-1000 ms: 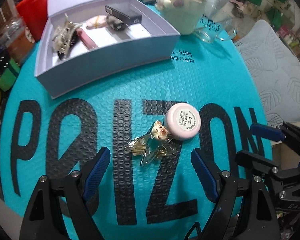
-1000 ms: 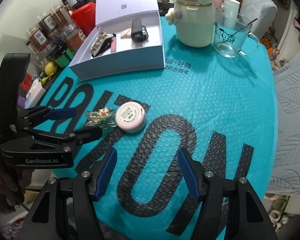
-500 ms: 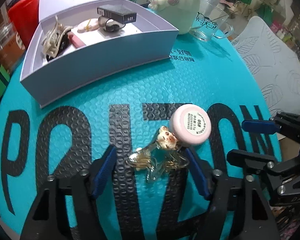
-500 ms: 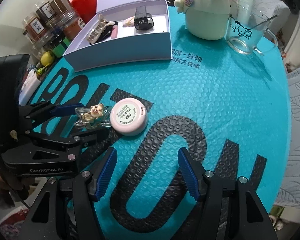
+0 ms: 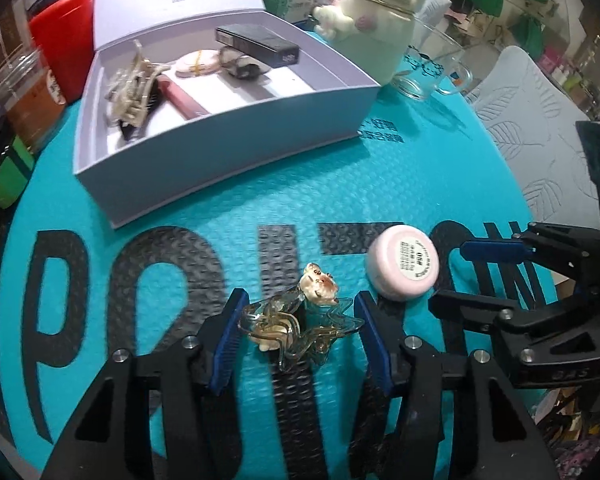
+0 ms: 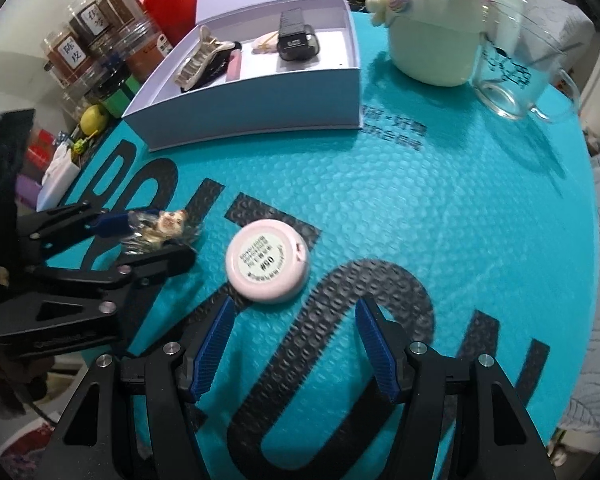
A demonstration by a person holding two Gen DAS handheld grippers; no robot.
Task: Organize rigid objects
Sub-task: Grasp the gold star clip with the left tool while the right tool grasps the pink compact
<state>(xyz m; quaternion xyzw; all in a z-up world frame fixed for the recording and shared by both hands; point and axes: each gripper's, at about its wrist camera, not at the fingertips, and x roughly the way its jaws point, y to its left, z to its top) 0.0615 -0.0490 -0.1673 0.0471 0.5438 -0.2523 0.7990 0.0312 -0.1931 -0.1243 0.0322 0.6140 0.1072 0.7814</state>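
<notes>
Now the left gripper [image 5: 300, 334] brackets the clear hair clip [image 5: 300, 322], not yet clenched.

Its blue fingers [image 5: 230, 338] stand spread on either side of the clip with the little animal charm, the left one at the clip's edge, the other close beside it, seemingly lined up to pinch it off the tabletop [image 5: 420, 168]. Just to the right, the right gripper [image 6: 294, 346] hangs released behind the pink round compact [image 6: 267, 261], which lies label-up, apart from its fingers. Farther back, the open white box [image 5: 228, 156] already holds a cream claw clip [image 5: 130, 80], a pink tube and a black case, so it looks to be the destination. Big black letters on the teal bubble mailer read partly "POIZON"; the compact's sticker shows a blurred "050"; the jar labels are Chinese.
</notes>
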